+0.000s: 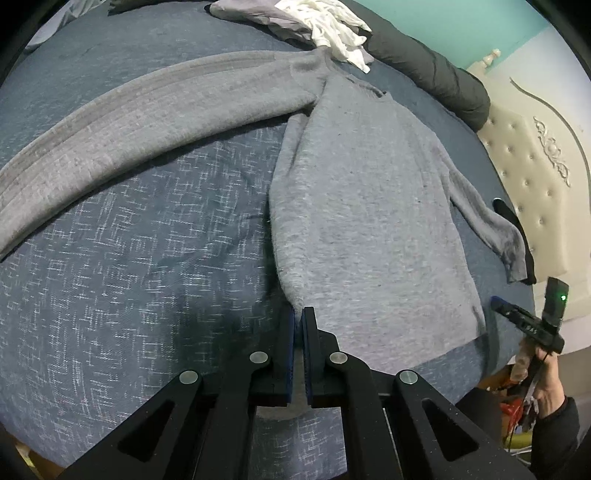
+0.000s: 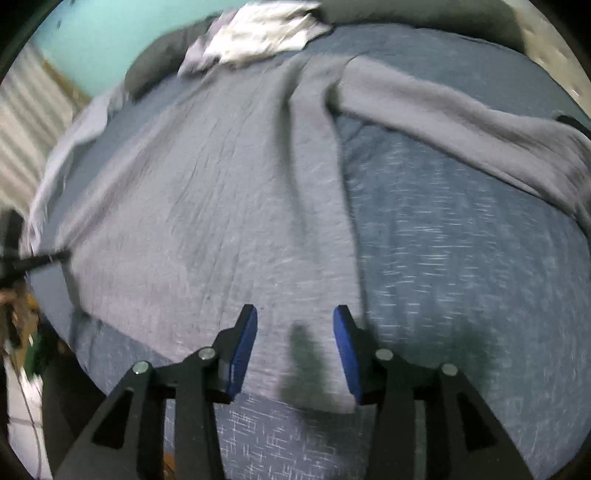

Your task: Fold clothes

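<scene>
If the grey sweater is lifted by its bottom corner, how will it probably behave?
The grey sweater probably hangs limp: it lies creased on the blue bedspread. Its long sleeve would likely trail behind. The knit looks soft, not slippery, so the left tongs, shut at its corner, should probably hold it.

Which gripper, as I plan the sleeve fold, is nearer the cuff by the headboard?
Right. The right gripper hovers open over the sweater hem near that cuff; the left gripper pinches the opposite hem corner.

Bare bed (image 1: 129, 258) lies open left of the grey sweater (image 1: 369, 206); a clothes pile (image 1: 317, 26) and dark bolster (image 1: 424, 70) block the far edge.
</scene>
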`<action>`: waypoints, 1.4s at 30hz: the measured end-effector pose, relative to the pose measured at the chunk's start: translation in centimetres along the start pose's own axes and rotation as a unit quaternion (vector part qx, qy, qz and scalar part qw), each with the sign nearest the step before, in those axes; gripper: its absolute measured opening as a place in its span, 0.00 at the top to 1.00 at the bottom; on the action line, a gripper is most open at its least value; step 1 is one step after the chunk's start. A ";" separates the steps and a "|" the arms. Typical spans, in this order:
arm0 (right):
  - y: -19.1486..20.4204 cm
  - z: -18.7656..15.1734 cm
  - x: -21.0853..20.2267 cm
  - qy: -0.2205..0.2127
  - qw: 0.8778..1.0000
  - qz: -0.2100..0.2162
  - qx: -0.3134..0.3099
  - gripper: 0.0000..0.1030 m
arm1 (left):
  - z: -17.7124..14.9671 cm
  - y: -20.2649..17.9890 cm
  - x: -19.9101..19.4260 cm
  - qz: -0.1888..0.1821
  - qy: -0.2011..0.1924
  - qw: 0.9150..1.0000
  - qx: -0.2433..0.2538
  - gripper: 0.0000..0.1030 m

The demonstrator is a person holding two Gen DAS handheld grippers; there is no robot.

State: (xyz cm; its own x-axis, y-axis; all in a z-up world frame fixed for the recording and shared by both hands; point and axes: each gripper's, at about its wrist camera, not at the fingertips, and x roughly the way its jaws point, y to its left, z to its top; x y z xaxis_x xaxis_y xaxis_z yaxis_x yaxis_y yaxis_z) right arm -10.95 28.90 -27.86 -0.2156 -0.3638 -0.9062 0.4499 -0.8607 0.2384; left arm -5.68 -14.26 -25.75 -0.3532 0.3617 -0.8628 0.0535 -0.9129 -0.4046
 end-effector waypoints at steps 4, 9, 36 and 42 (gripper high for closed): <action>0.4 -0.1 3.4 0.050 0.998 -0.017 -0.018 0.57 | 0.0 -0.6 -0.3 -0.008 -0.002 1.000 0.003 0.96; -0.1 -0.3 4.5 0.049 0.998 -0.035 -0.018 0.96 | 0.0 -1.1 -0.6 -0.011 -0.002 1.000 0.007 0.96; 0.3 -0.4 1.5 0.012 0.999 0.006 -0.029 0.44 | 0.1 -1.8 -0.4 -0.010 0.000 1.000 0.008 0.69; 1.9 -0.9 4.7 0.044 0.996 -0.041 -0.070 0.74 | 0.2 -0.3 -1.3 -0.001 -0.007 1.000 -0.003 0.68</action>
State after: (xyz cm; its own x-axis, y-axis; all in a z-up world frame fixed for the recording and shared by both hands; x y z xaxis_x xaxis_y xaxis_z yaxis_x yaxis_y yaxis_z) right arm -10.31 25.86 -31.94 -0.1819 -0.2568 -0.9492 0.5520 -0.8255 0.1176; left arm -5.43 -14.52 -24.47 -0.3666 0.3607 -0.8576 0.0585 -0.9110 -0.4082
